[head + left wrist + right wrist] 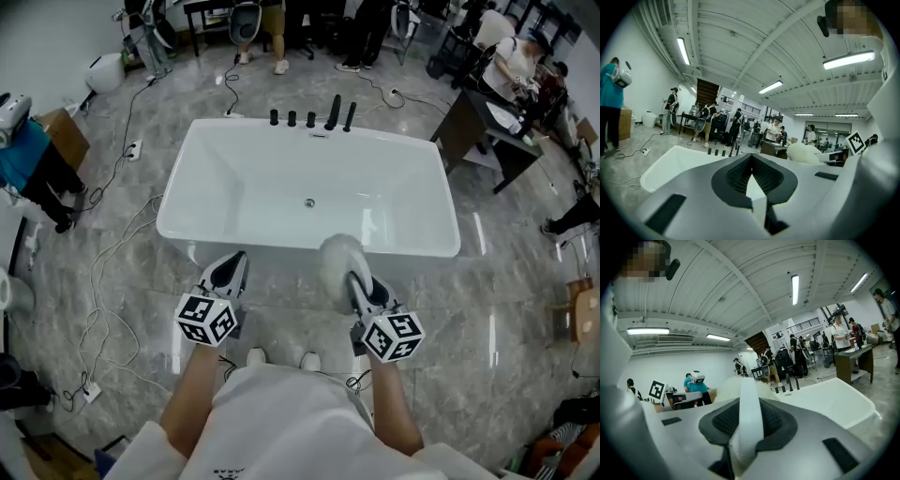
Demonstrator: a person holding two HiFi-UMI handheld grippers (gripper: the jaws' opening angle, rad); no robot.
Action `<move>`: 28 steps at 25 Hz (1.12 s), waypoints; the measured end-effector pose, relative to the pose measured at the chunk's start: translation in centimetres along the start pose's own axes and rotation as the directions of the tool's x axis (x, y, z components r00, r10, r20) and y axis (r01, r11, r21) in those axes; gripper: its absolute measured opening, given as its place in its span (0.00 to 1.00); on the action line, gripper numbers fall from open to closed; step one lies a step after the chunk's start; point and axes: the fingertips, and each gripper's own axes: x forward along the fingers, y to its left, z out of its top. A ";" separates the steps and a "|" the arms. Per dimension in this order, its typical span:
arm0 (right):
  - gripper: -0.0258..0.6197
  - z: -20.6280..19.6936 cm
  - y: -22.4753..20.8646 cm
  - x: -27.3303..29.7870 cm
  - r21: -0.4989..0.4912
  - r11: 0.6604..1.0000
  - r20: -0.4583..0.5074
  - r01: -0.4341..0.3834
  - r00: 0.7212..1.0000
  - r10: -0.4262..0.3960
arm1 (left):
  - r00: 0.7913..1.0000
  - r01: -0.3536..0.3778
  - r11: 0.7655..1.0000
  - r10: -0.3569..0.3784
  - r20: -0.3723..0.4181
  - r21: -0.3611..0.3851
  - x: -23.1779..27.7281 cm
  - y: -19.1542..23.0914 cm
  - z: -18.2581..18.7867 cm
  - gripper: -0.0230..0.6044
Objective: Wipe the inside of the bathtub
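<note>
Left gripper (231,270): jaws pressed together, holding nothing, lower centre-left.
Right gripper (355,283): jaws pinching the white strap of the fluffy pad (336,255).
Fluffy pad: just beyond the jaws, at the near rim of the bathtub (187,220).

Bathtub (281,187) basin open; faucet handles (311,118) line far rim.

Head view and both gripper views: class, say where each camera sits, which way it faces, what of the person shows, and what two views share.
Head view: on the head, facing steeply down at the white rectangular bathtub; forearms, left gripper, right gripper with white fluffy-headed wiper show.
Left gripper view: on that gripper, along its shut, empty jaws toward the bathtub; white-clad torso at right.
Right gripper view: on that gripper, along jaws shut on the wiper; torso at left.
Shared: both gripper views show the black taps.
</note>
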 end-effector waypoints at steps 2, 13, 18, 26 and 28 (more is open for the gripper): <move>0.19 0.0 -0.5 -0.2 0.001 1.000 -0.003 -0.004 1.000 0.004 | 1.000 -0.004 1.000 0.004 -0.001 -0.004 0.2 -0.4 -0.1 0.06; 0.19 -0.4 -2.9 -2.6 0.034 0.996 0.001 -0.078 0.997 0.078 | 0.998 -0.063 0.998 0.063 0.008 -0.027 -0.2 -3.0 -1.4 0.06; 0.19 -1.5 -3.9 -3.7 0.050 0.992 -0.018 -0.118 0.993 0.119 | 0.995 -0.102 0.994 0.102 0.006 -0.044 -1.0 -3.9 -2.6 0.06; 0.19 -3.8 -4.2 -4.4 0.075 0.983 -0.076 -0.169 0.982 0.175 | 0.982 -0.186 0.980 0.184 -0.030 -0.074 -3.3 -4.0 -5.3 0.06; 0.19 -4.0 -4.2 -4.2 0.078 0.981 -0.086 -0.180 0.979 0.187 | 0.979 -0.205 0.974 0.201 -0.042 -0.092 -3.6 -3.7 -5.9 0.06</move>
